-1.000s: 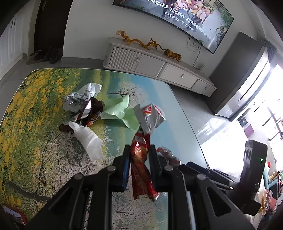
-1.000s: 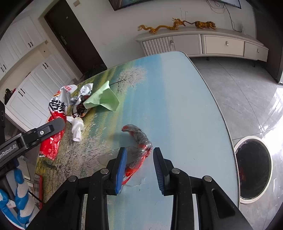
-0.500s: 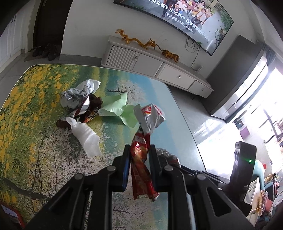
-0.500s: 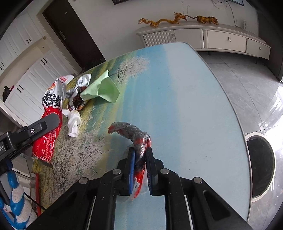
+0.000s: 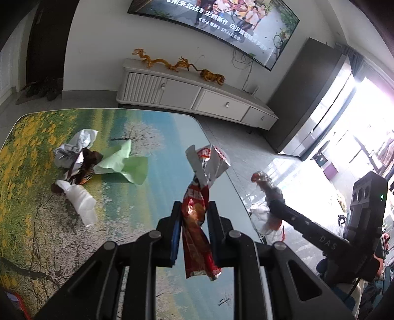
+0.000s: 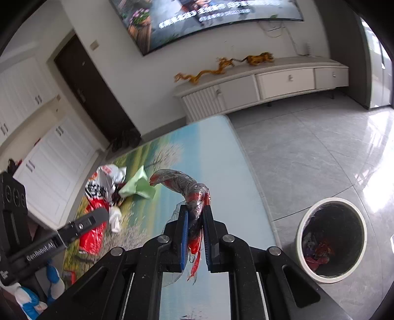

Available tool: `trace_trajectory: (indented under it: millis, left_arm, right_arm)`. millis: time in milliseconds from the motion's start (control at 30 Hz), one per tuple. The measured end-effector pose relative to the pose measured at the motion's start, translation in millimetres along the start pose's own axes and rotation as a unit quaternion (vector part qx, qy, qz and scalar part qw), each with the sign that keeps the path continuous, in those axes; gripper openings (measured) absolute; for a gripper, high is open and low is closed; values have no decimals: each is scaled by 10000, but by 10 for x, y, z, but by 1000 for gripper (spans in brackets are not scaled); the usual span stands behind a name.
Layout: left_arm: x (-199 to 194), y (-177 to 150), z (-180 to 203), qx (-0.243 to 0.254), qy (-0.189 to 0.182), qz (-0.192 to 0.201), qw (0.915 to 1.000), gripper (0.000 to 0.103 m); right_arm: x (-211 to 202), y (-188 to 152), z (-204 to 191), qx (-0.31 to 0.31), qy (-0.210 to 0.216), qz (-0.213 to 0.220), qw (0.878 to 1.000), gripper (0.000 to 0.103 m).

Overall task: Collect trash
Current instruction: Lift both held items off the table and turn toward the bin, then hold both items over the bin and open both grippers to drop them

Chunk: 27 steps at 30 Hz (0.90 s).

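My left gripper [image 5: 193, 209] is shut on a red and silver snack wrapper [image 5: 199, 211] and holds it above the landscape-print table [image 5: 152, 187]. My right gripper [image 6: 195, 213] is shut on a crumpled clear and red plastic wrapper [image 6: 187, 187], lifted off the table; it also shows in the left wrist view [image 5: 267, 189]. More trash lies on the table's left: a silver foil bag [image 5: 73, 147], a brown wrapper [image 5: 85, 163], a green sheet [image 5: 123, 162] and a white plastic piece [image 5: 78, 200]. A white trash bin [image 6: 331, 236] stands on the floor to the right of the table.
A white TV cabinet [image 5: 197, 98] with golden dragon figures stands by the far wall under a TV [image 5: 216, 22]. White cupboards [image 6: 49, 167] and a dark door [image 6: 91, 93] are to the left. Grey tiled floor [image 6: 307, 152] lies around the bin.
My right gripper shut on the clear and red wrapper and lifted it off the table, swinging toward the bin side. My left gripper kept its hold on the snack wrapper and rose a little.
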<state>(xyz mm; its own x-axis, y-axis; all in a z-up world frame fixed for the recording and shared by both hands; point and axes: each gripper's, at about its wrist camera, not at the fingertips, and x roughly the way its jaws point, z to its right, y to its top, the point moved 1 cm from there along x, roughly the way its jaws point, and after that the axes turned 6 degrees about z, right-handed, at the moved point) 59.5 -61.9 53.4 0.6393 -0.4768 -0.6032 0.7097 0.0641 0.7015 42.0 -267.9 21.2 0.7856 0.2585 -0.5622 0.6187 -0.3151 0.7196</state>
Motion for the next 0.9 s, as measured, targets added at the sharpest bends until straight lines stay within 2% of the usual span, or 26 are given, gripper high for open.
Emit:
trace_trajectory:
  millis: [200, 433, 633, 900]
  left_arm:
    - [265, 33, 508, 364, -301, -221, 9986, 19]
    - [799, -36, 1074, 784, -490, -675, 9934, 19]
    - [1379, -170, 1546, 1118, -568, -1157, 9853, 19]
    - [2108, -474, 2009, 1384, -692, -1831, 9708, 19]
  right_arm:
    - [-279, 176, 514, 531, -362, 388, 9972, 11]
    - [-426, 161, 1314, 1215, -1041, 570, 9855, 11]
    - [-418, 31, 1963, 1743, -1479, 438, 9725, 11]
    - [-233, -226, 2539, 2215, -1655, 62, 9610, 11]
